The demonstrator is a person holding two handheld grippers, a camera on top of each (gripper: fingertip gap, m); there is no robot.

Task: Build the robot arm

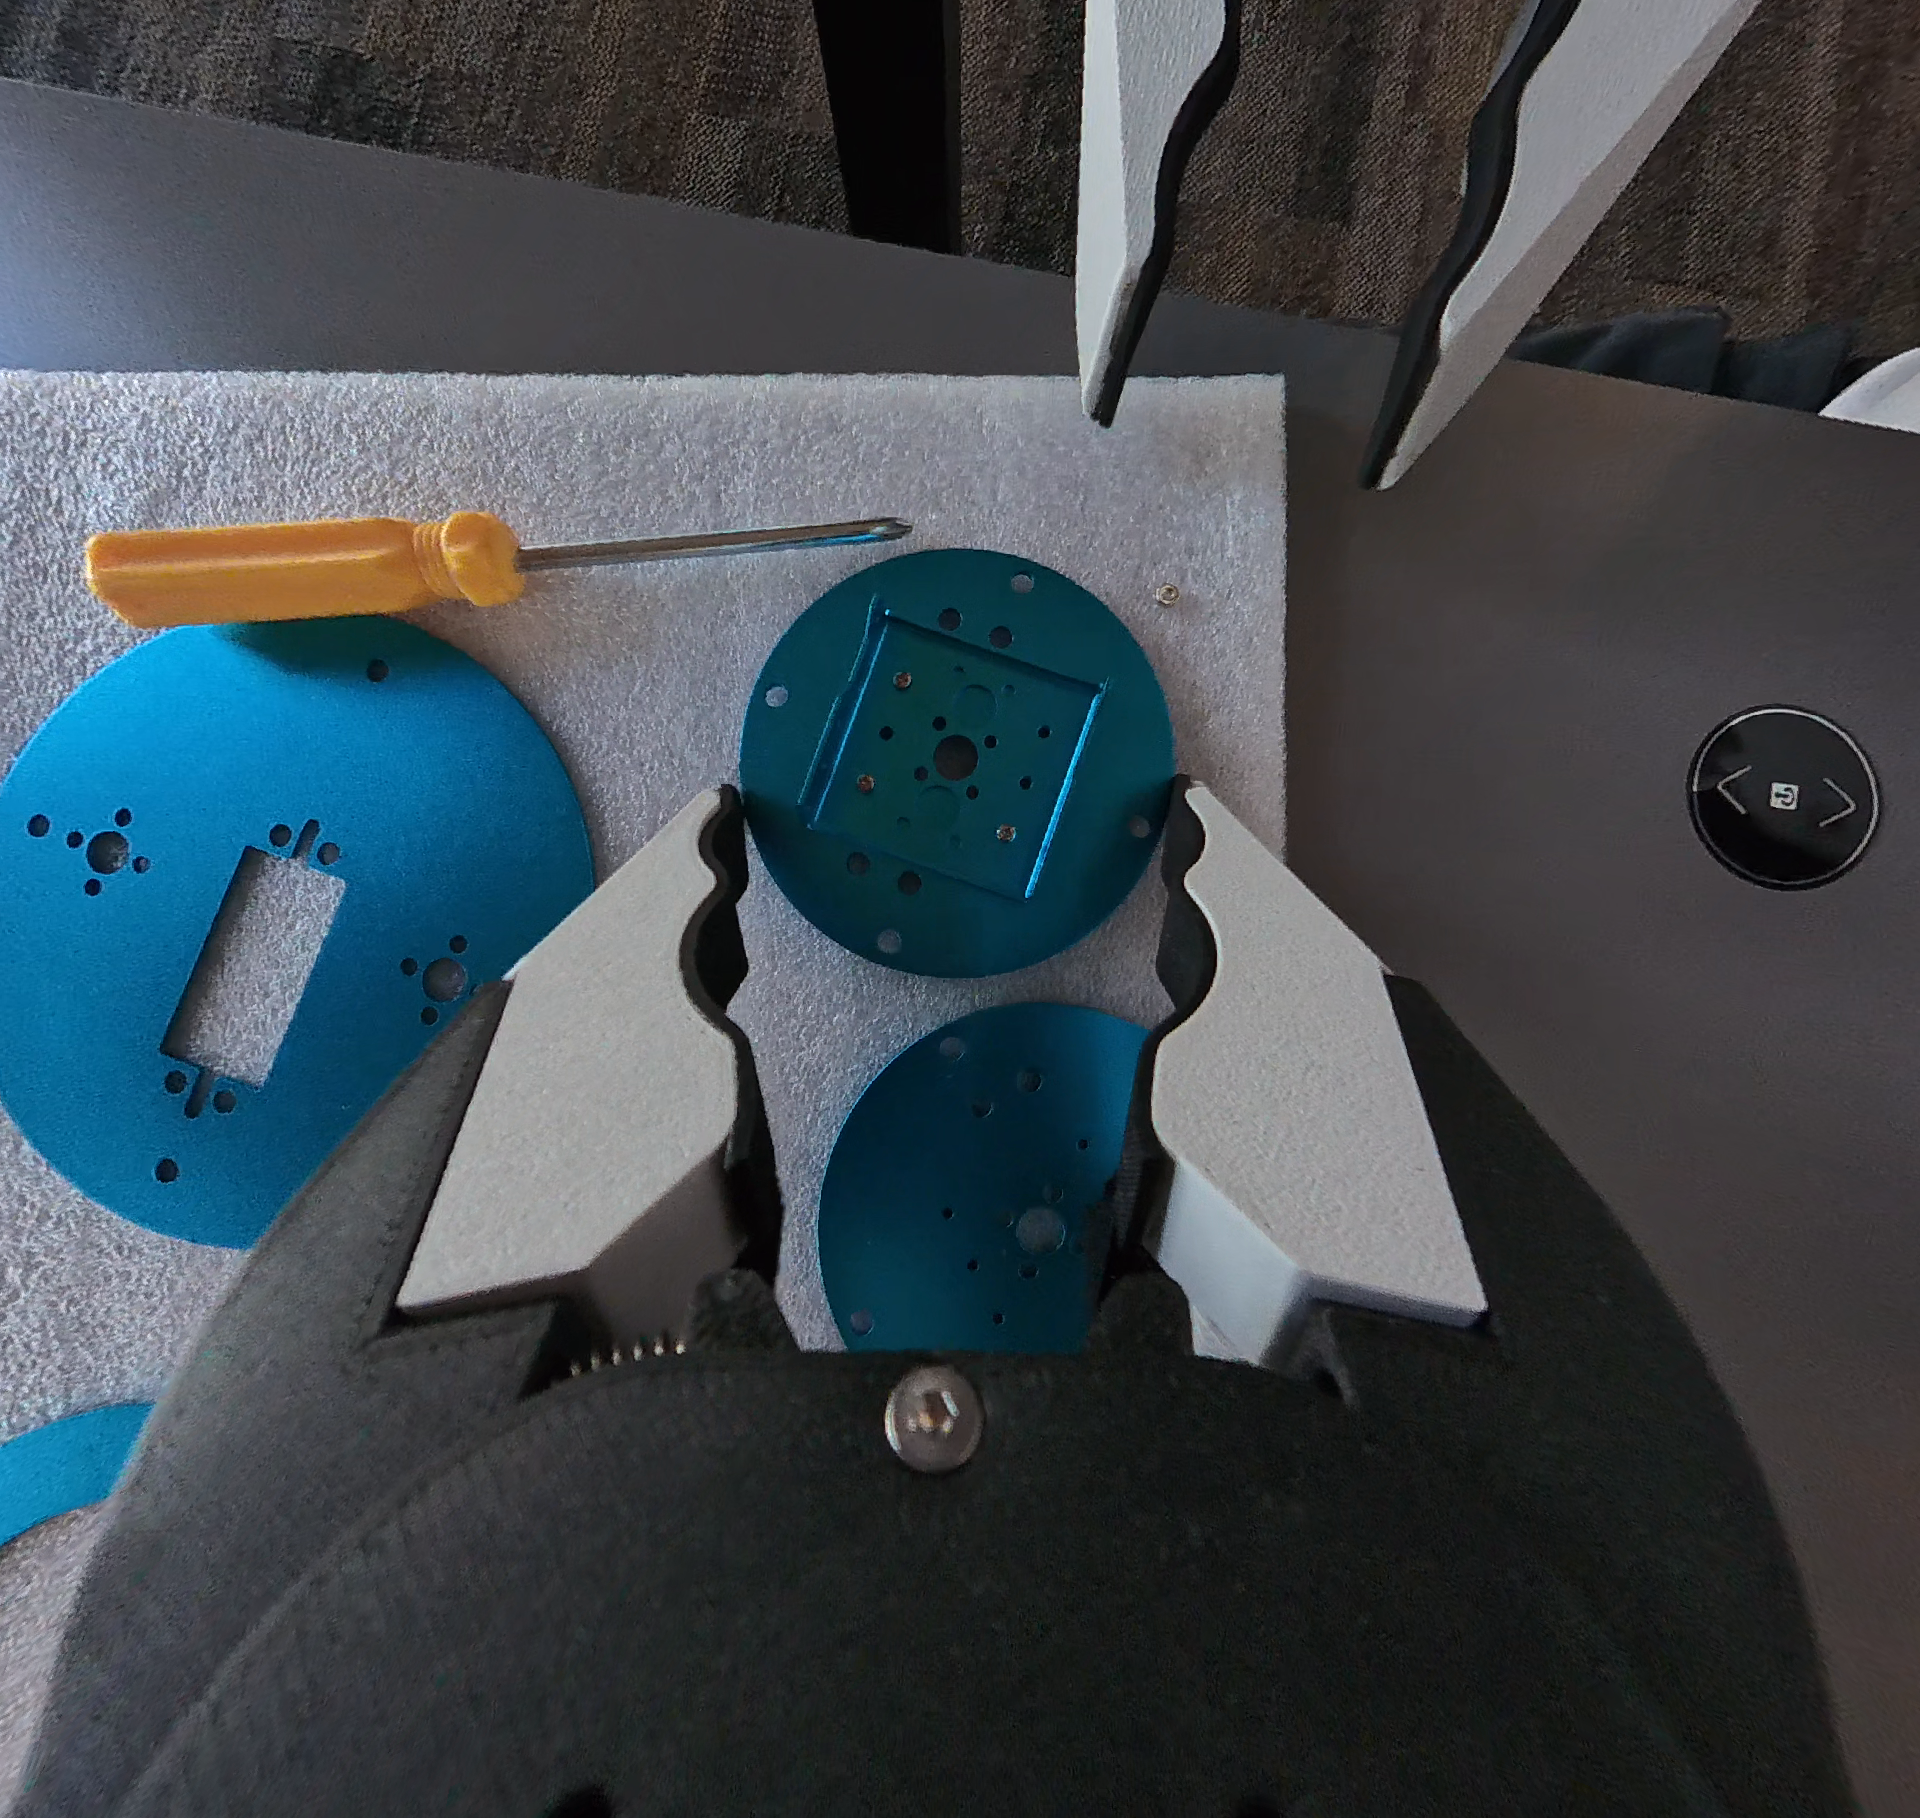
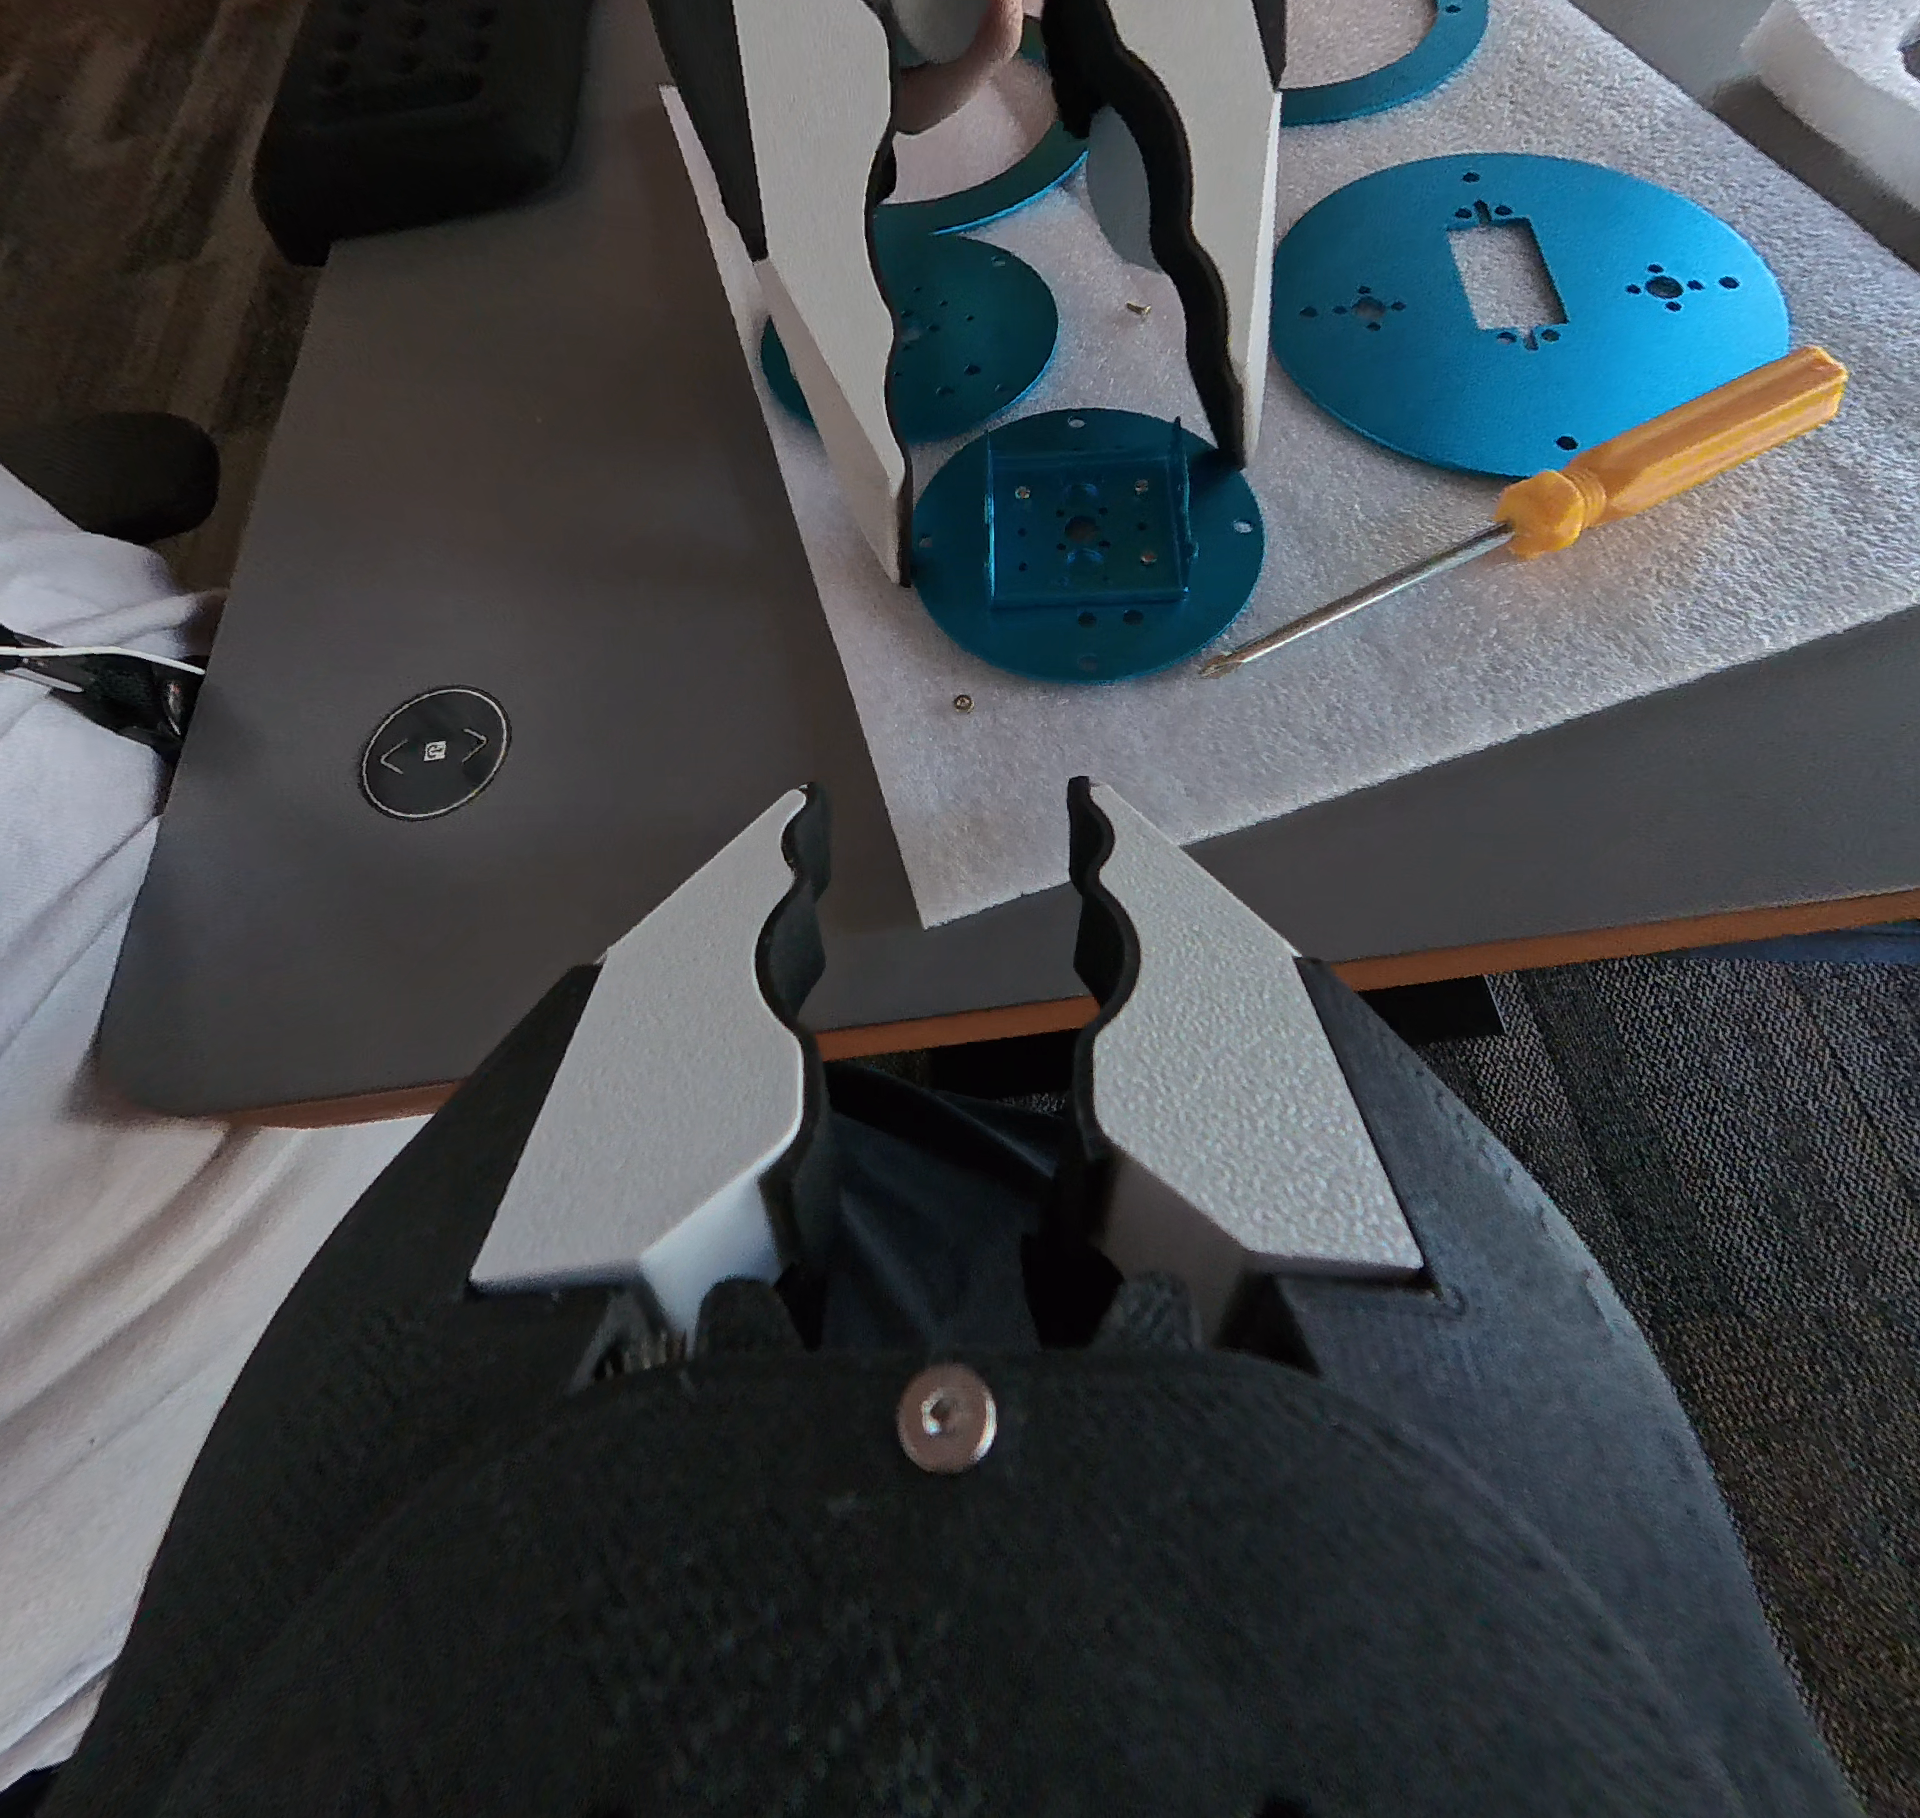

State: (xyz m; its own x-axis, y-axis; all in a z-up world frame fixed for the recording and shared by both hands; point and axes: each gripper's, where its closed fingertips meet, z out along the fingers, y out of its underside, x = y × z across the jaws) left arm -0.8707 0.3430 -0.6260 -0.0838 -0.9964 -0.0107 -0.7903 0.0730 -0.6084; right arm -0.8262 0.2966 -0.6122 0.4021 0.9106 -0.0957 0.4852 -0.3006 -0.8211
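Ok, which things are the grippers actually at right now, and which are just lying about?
At the grippers:
- left gripper: open, fingers flanking the bracket disc
- right gripper: open, holding nothing, over the foam sheet corner

Lying about:
- orange screwdriver
- slotted large disc
- plain small disc
- loose screw
- blue ring

Both views are sharp at the centre and evenly lit by soft daylight, brighter toward 1 o'clock in the right wrist view, where the foam sheet (image 2: 1558, 625) glows pale. The blue discs carry a mild sheen, no hard glare. Shadows are faint and diffuse. Wide-angle distortion bends the table edge (image 1: 416, 210) toward 11 o'clock. The near black housings look dim and slightly soft.
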